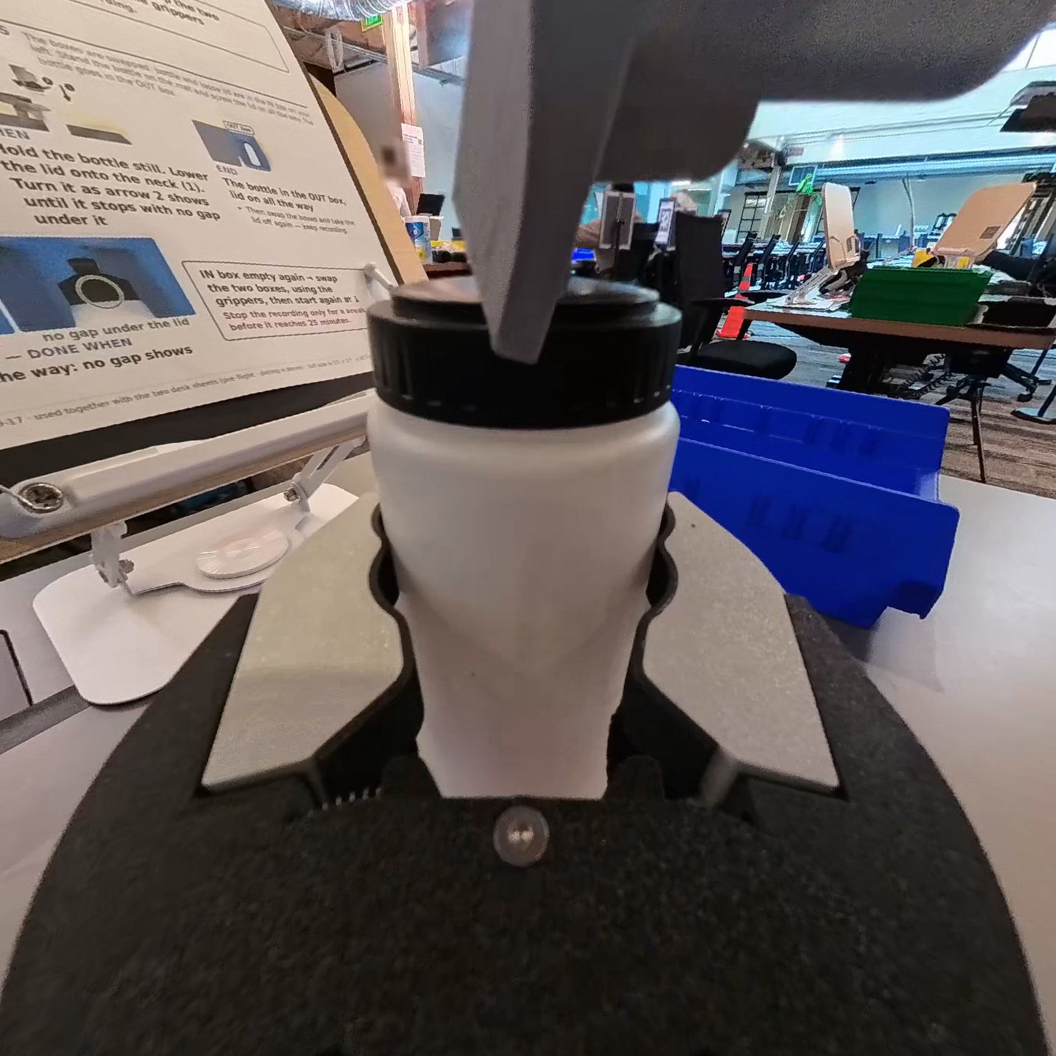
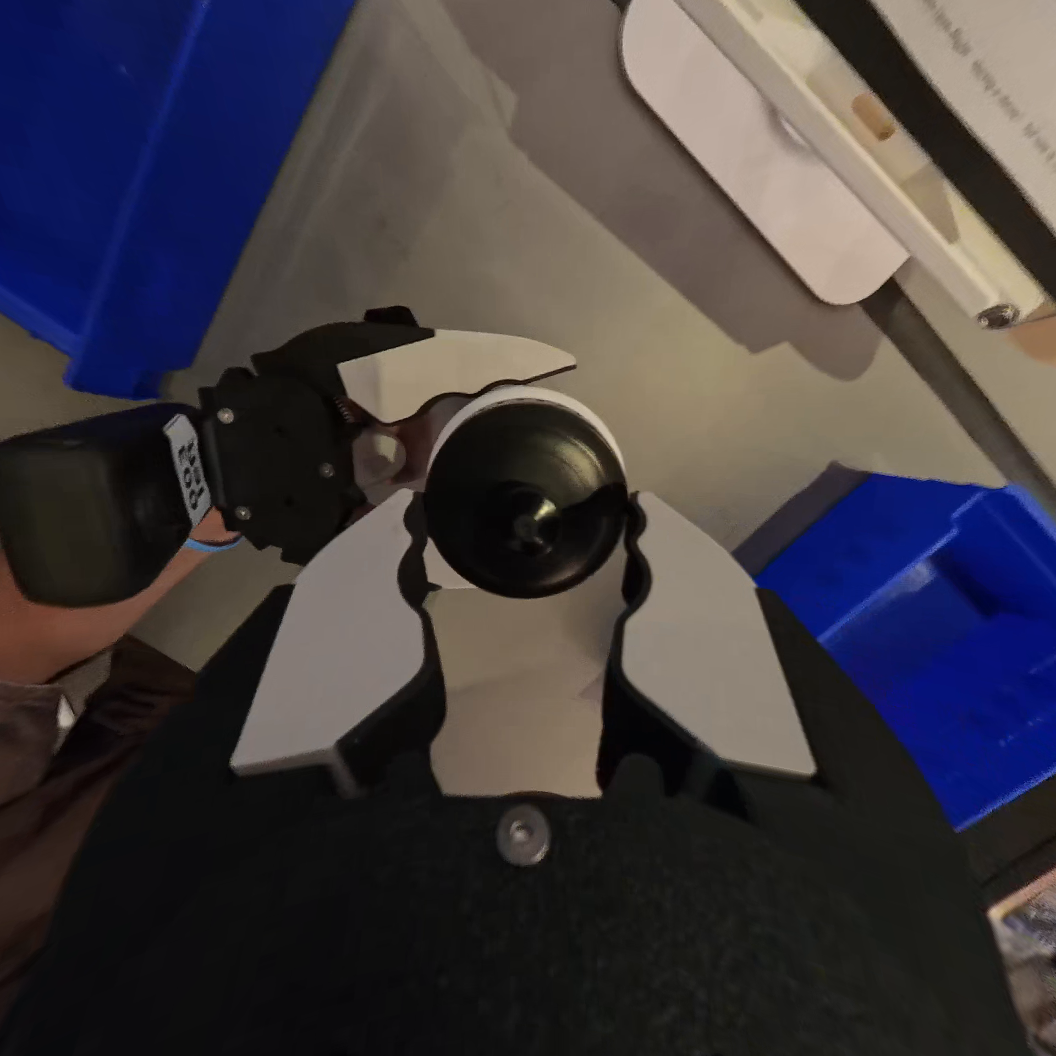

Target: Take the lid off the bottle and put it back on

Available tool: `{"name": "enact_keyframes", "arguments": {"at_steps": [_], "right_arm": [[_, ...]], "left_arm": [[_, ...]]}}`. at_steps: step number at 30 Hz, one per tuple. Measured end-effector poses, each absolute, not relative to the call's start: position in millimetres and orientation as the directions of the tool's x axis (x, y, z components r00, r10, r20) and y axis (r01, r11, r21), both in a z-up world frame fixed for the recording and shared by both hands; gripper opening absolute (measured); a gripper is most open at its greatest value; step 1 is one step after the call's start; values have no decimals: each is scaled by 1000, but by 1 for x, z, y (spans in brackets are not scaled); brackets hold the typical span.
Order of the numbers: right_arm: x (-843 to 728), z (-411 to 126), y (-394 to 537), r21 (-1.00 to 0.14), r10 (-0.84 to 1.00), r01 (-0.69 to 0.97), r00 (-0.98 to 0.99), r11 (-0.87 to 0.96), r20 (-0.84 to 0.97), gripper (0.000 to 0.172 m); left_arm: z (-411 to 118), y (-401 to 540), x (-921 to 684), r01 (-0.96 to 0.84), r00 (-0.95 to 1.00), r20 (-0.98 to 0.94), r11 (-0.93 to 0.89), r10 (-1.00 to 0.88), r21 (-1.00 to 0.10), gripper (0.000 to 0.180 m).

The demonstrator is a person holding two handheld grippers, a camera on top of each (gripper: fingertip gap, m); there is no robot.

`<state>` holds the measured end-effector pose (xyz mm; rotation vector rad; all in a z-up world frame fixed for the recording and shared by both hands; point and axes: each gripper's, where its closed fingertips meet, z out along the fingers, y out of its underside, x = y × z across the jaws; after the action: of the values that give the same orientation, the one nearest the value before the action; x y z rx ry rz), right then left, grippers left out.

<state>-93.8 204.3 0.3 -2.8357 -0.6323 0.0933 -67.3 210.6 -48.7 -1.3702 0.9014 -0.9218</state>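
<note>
L gripper clamps bottle, R gripper grips lid

A smooth, matt white plastic bottle carries a ribbed, glossy black plastic lid. At right, a glossy blue plastic bin sits on a matt grey table.

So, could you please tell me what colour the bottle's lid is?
The lid is black, on a white bottle; the left wrist view shows it best.
</note>
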Motion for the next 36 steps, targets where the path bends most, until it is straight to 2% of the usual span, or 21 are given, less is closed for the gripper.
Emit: {"name": "enact_keyframes", "arguments": {"at_steps": [3, 7, 9, 12, 14, 15, 19, 21, 23, 25, 27, 28, 29, 31, 34, 36], "right_arm": [[-92, 0, 204, -219, 452, 439, 892, -871, -9, 66], [-94, 1, 204, -176, 644, 639, 764, -748, 35, 66], [-93, 2, 203, -145, 763, 761, 644, -632, 53, 66], [-91, 4, 199, -116, 942, 949, 308, -294, 132, 61], [-93, 6, 196, -97, 972, 985, 155, -139, 178, 50], [-95, 7, 198, -97, 972, 988, 136, -119, 189, 48], [-100, 12, 207, -127, 937, 952, 298, -278, 181, 66], [-104, 17, 206, -177, 915, 923, 369, -341, 162, 88], [-105, 20, 210, -227, 851, 859, 499, -460, 164, 101], [-103, 21, 212, -265, 733, 734, 669, -626, 122, 94], [-90, 14, 208, -230, 544, 545, 836, -807, 73, 95], [-88, 12, 206, -227, 470, 467, 881, -854, 43, 99], [-90, 11, 206, -256, 442, 432, 897, -864, 23, 95], [-88, 8, 208, -274, 433, 429, 900, -861, 49, 89], [-88, -4, 198, -207, 439, 437, 898, -875, 40, 71], [-89, -5, 197, -188, 454, 454, 890, -871, 44, 69]], "left_arm": [[-49, 211, -67, 11, 386, 8, -4, -922, -1000, 86], [-49, 210, -68, 16, 374, 12, -7, -927, -1000, 86], [-49, 209, -66, 12, 369, 6, -2, -929, -1000, 86], [-49, 208, -65, 11, 358, 7, -3, -934, -1000, 86], [-49, 210, -67, 24, 364, 24, -17, -931, -1000, 86], [-49, 212, -69, 35, 363, 37, -26, -931, -999, 86], [-49, 212, -71, 39, 354, 44, -32, -934, -999, 86], [-50, 210, -68, 25, 359, 22, -14, -933, -1000, 86], [-50, 208, -66, 13, 366, 2, 2, -931, -1000, 86], [-50, 208, -66, 12, 374, 3, 2, -928, -1000, 86], [-50, 209, -67, 18, 377, 10, -3, -926, -1000, 86], [-50, 209, -67, 20, 377, 13, -6, -926, -1000, 86], [-50, 209, -67, 21, 377, 13, -6, -926, -1000, 86], [-50, 209, -67, 18, 378, 11, -4, -926, -1000, 86], [-50, 208, -66, 13, 380, 4, 1, -925, -1000, 86], [-50, 208, -66, 13, 380, 5, 0, -925, -1000, 86]]}}
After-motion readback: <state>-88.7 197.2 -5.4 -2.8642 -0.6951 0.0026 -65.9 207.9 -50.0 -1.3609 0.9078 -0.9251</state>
